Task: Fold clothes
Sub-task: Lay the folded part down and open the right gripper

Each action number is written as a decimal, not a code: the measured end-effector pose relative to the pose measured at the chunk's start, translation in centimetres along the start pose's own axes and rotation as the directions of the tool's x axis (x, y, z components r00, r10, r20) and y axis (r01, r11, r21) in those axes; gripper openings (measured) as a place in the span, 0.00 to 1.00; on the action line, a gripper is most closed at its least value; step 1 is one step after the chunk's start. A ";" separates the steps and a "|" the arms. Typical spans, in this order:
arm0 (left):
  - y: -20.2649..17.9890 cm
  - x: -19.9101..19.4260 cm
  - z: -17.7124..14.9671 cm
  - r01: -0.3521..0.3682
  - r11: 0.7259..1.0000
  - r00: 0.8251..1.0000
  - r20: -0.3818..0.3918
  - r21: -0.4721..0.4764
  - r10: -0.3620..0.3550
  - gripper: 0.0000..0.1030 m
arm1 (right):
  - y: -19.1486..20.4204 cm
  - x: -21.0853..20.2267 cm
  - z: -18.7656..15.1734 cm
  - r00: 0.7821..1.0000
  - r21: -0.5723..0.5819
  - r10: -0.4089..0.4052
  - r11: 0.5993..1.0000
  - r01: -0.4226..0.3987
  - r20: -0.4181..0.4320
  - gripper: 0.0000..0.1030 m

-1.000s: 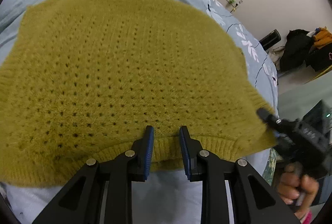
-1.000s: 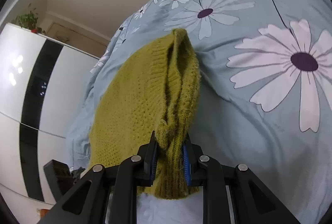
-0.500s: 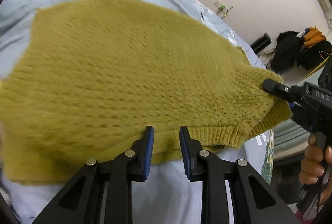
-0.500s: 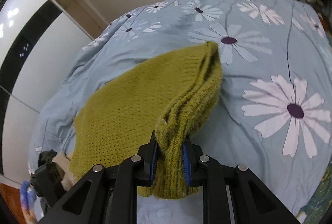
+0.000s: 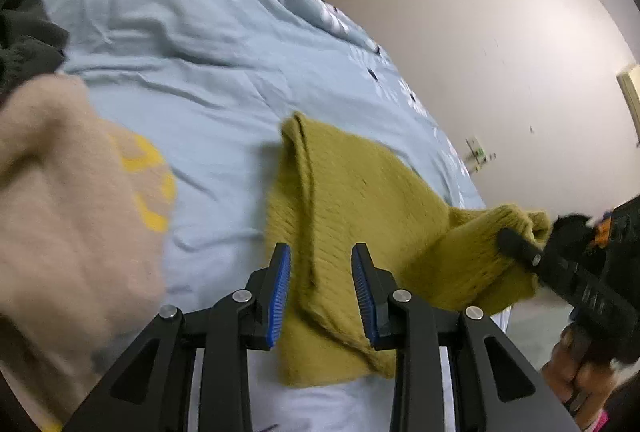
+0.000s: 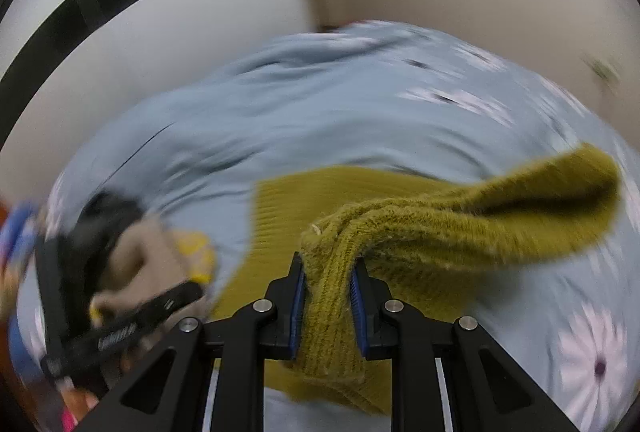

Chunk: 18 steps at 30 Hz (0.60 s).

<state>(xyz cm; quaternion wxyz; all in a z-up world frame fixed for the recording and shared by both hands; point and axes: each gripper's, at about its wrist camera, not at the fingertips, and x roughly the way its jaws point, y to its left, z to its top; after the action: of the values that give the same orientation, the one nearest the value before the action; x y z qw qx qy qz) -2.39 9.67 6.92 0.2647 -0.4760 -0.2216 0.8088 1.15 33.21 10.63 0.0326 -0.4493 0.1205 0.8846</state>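
An olive-yellow knit sweater [image 5: 352, 192] lies bunched and folded on the light blue bed cover [image 5: 180, 72]. My left gripper [image 5: 320, 288] is open, its blue pads wide apart, and the sweater's near edge passes between and under them. My right gripper [image 6: 326, 296] is shut on the sweater's ribbed hem [image 6: 328, 312]. The rest of the sweater [image 6: 460, 228] trails off to the right, lifted above the bed. The left wrist view shows the right gripper [image 5: 520, 248] at the right, pinching that same corner, with a hand below it.
A beige garment with yellow print [image 5: 72, 192] lies close on the left, and a dark garment [image 5: 24, 32] sits beyond it. A white wardrobe with a black stripe [image 6: 120, 12] stands behind the bed. The flowered cover [image 6: 592, 352] spreads to the right.
The sweater, spread wide and flat a second ago, is now gathered into a narrower fold. My right gripper has swung its held corner across, and both views have turned, bringing the beige garment into sight.
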 end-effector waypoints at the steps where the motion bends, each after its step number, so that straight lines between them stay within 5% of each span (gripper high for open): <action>1: 0.4 -0.3 0.3 0.001 1.000 1.000 0.009 -0.008 -0.001 0.31 | 1.2 0.8 -0.2 1.000 -0.038 0.020 0.999 -0.020 -0.011 0.21; 6: 2.2 -0.3 0.9 0.028 0.997 1.000 -0.003 -0.071 -0.028 0.32 | 7.0 4.5 -0.9 0.991 -0.220 0.109 0.968 -0.123 -0.074 0.22; 18: 0.7 0.3 0.5 0.198 0.980 0.979 -0.038 -0.028 -0.199 0.43 | 4.8 3.1 -3.1 0.987 -0.174 0.127 0.974 -0.142 -0.096 0.30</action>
<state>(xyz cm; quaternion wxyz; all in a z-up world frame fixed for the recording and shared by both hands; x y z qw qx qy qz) -3.06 9.28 6.54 0.3429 -0.4712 -0.2721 0.7658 0.95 27.70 7.26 -0.0733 -0.4780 0.0715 0.8724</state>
